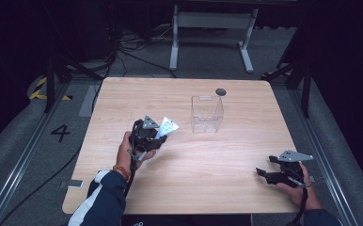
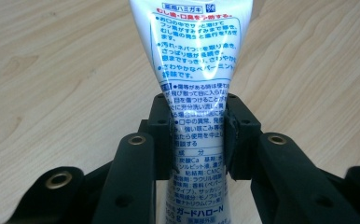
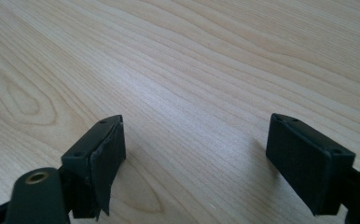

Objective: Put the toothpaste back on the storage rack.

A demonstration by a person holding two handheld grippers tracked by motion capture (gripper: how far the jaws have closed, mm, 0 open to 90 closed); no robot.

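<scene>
Left tongs (image 2: 197,135) clamping a white toothpaste tube (image 2: 194,60) above the counter (image 1: 193,160), right tongs (image 3: 194,163) gaping wide, holding nothing.

Clear box (image 1: 207,114) stands on the worktop (image 1: 226,155) toward one o'clock; dark disc (image 1: 220,92) just beyond it.

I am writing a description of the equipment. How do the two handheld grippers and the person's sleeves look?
Both the left gripper and the right gripper are black, each with a grey three-cornered plate on top and a dark trailing cable. Up close, the jaws are blocky black plastic with brass-coloured screw holes and flat dark pads. The left sleeve is dark blue with a white stripe, with an orange wristband above it.
</scene>
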